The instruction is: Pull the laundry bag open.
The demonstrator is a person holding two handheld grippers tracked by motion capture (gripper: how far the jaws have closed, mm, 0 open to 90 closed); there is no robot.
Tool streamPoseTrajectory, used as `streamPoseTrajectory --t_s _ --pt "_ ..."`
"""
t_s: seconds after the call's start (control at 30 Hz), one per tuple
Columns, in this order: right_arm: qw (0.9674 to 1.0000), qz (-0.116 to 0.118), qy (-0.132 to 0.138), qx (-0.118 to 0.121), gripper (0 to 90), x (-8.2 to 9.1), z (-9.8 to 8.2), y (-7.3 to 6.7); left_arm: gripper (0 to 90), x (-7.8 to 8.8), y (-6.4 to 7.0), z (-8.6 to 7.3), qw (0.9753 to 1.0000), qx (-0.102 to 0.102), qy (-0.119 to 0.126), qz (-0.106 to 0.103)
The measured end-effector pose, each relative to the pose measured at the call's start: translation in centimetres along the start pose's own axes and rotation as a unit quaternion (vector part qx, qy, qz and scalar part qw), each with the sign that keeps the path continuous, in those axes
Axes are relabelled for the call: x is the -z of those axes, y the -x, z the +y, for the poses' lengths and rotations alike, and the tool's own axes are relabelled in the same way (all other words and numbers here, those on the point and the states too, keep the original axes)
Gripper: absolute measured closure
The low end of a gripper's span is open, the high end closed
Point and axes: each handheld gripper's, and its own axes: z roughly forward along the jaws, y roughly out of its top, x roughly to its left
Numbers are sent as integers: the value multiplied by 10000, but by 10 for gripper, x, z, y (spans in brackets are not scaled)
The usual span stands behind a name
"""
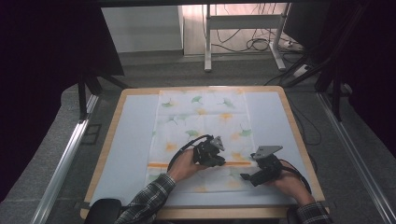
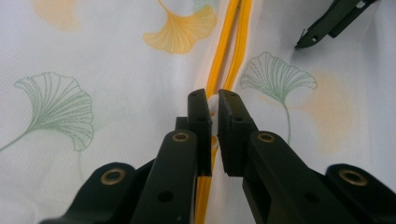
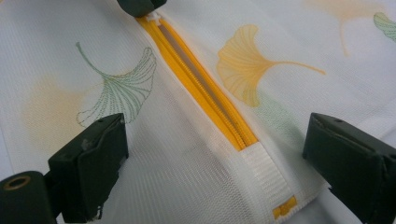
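Right now a white mesh bag (image 1: pixel 201 135) printed with green and orange ginkgo leaves lies flat on the pale mat of the table (image 1: pixel 126 140), its long side running away from the person. An orange zipper (image 1: pixel 238 164) crosses the bag near the person's end.

In the high view the left gripper (image 1: pixel 211 154) sits on the zipper line, about midway across the bag, held by the left hand (image 1: pixel 183 167). In the left gripper view its jaws stand almost together with only a thin slit between them, and a small white zipper pull (image 2: pixel 214 108) sits in that slit at the tips — the pads are pinched on it. The orange zipper tape (image 2: pixel 229 51) runs straight on from the tips, and more of it passes under the jaws.

The right gripper (image 1: pixel 246 177) lies low at the bag's right edge, the right hand (image 1: pixel 292 184) behind it. In the right gripper view its jaws are spread wide — one pad (image 3: pixel 93 163) on the mesh to one side of the zipper, the other (image 3: pixel 350 158) on the far side, and between them the closed end of the zipper (image 3: pixel 243 140) and its white fabric tab (image 3: pixel 271 179). Neither pad touches the zipper itself. Whether they press on the mesh I cannot tell. Farther along, the zipper teeth stand parted (image 3: pixel 187 60), up to the left gripper's tip (image 3: pixel 137 5) at the top edge.
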Motion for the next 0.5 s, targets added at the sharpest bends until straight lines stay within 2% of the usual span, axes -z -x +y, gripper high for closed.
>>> streamPoseTrajectory --t_s 0.3,0.5 --pt "10000 0 7 -4 67 0 0 0 848 6 -2 -10 9999 117 24 -6" --pt "10000 -4 5 0 67 0 0 0 848 9 -3 -15 9999 120 7 30"
